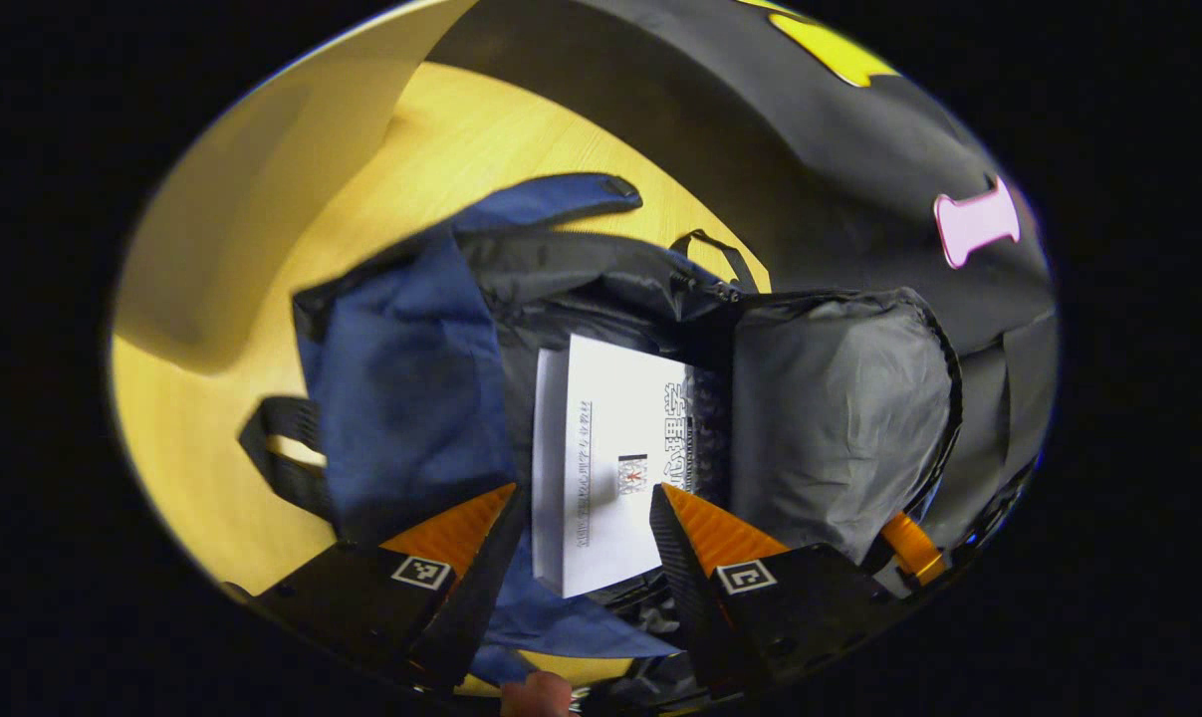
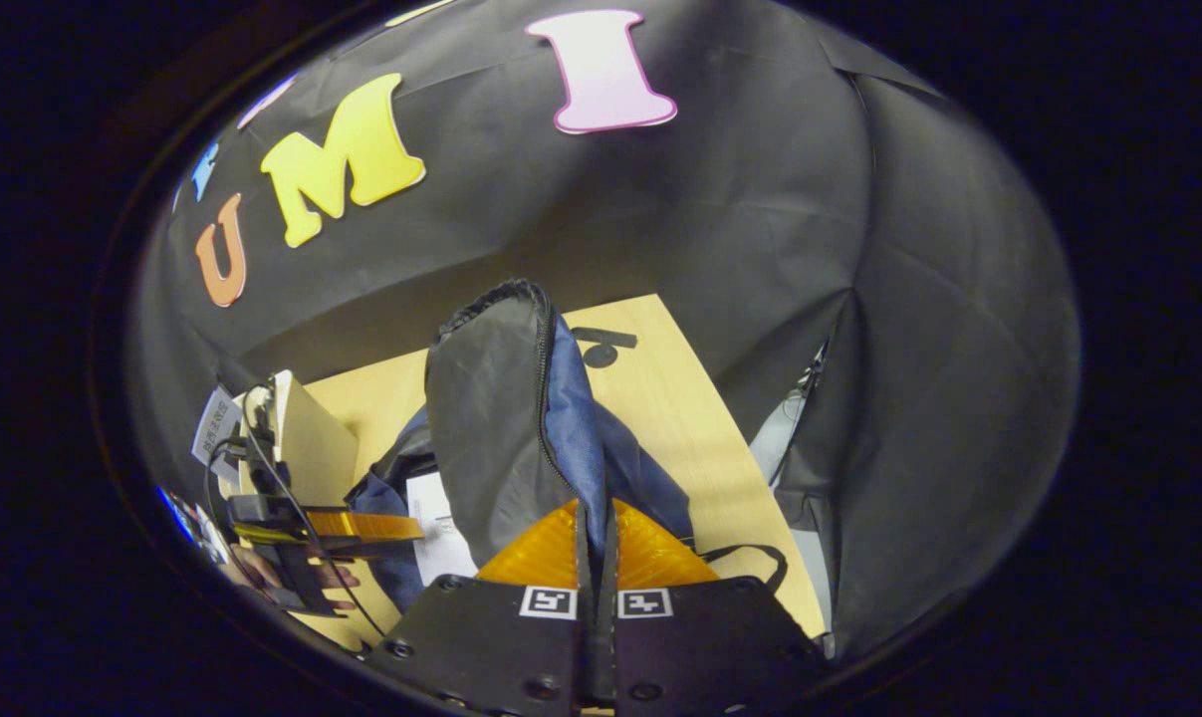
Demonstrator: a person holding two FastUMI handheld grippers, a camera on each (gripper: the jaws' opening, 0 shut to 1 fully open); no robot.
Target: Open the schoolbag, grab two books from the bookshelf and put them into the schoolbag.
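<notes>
The left claw (image 1: 586, 518) hangs spread wide over the mouth of the schoolbag (image 1: 411, 398), its two fingers standing either side of a white book (image 1: 605, 458) without touching it. That book lies inside the open bag, cover up, its near end between the fingers and its far end tucked toward the dark lining deeper in. To one side of it rises the bag's blue front panel; to the other stands the grey inner face of the flap (image 1: 840, 418), held upright. The bag sits on the pale wooden bench (image 1: 212, 478), with a black strap (image 1: 282, 458) trailing off its blue side. In the right gripper view, the right claw (image 2: 596, 543) is pressed together on the edge of that same flap (image 2: 491, 418), both fingers pinching the fabric near the zip line and lifting it so the grey lining stands tall just ahead of the tips. Beyond it lies bare bench (image 2: 680, 418). Off to the side, lower down, the other claw (image 2: 361, 528) and the hand (image 2: 292, 583) holding it reach toward the bag, beside the white corner of the book (image 2: 436, 538).
</notes>
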